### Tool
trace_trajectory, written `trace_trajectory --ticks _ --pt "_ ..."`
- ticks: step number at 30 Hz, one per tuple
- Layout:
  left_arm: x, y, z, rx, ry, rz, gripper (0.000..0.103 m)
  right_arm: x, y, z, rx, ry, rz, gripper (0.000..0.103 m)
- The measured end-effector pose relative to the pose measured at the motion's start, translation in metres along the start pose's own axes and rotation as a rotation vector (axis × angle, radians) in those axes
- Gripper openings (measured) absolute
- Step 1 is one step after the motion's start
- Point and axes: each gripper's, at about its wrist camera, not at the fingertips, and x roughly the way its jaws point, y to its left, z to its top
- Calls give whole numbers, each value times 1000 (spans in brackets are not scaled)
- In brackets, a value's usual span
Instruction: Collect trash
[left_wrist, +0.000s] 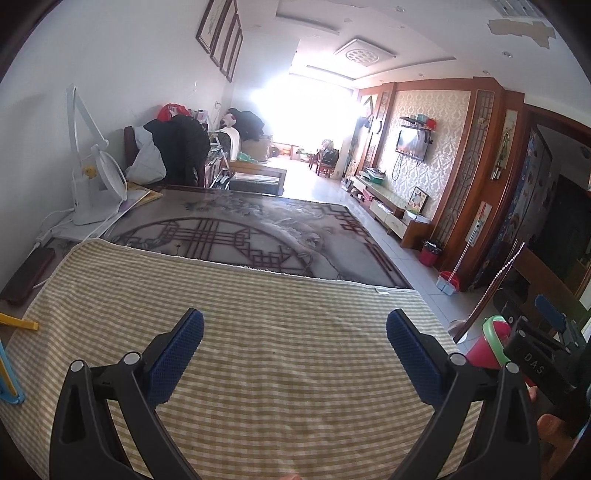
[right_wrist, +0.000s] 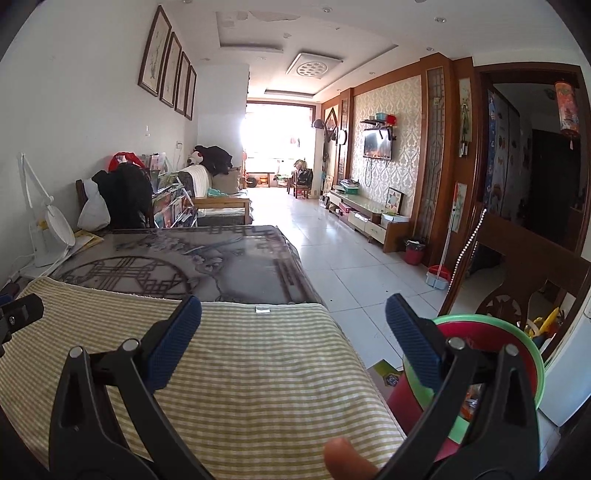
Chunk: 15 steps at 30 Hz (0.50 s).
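1. Plainly, a woven cloth (left_wrist: 258, 332) in yellow-green and cream stripes is laid over the near end of the table; beyond its frayed far edge a glossy dark tabletop (left_wrist: 236, 229) with a red lattice pattern is exposed.
2. A round red plastic bin (right_wrist: 491, 373) with a green rim is seen off the table's right edge, on the pale tiled floor; mixed scraps can be made out inside it, too blurred to name.
3. In the left wrist view the bin (left_wrist: 487, 343) is only partly shown, beside the right gripper (left_wrist: 550, 317), whose spread cannot be judged there. A white desk lamp (left_wrist: 92, 173) at the far left corner is recorded in both views.
4. A yellow strip (left_wrist: 22, 323) at the cloth's left edge is shown by the left wrist view only.
5. The left gripper (left_wrist: 295, 350) is held wide apart above the cloth, nothing between its blue textured pads (left_wrist: 177, 362).
6. The right gripper (right_wrist: 293, 339) is likewise spread wide and empty, straddling the cloth's right edge, its right pad over the bin's rim. A fingertip (right_wrist: 347, 461) is seen at the bottom.
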Motion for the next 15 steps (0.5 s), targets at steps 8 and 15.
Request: trace_trajectory --ticks 8,15 --pt "1 1 0 3 5 -1 95 0 0 0 1 2 1 98" --pt "2 2 -2 -2 17 -5 95 0 1 -1 -2 6 4 98"
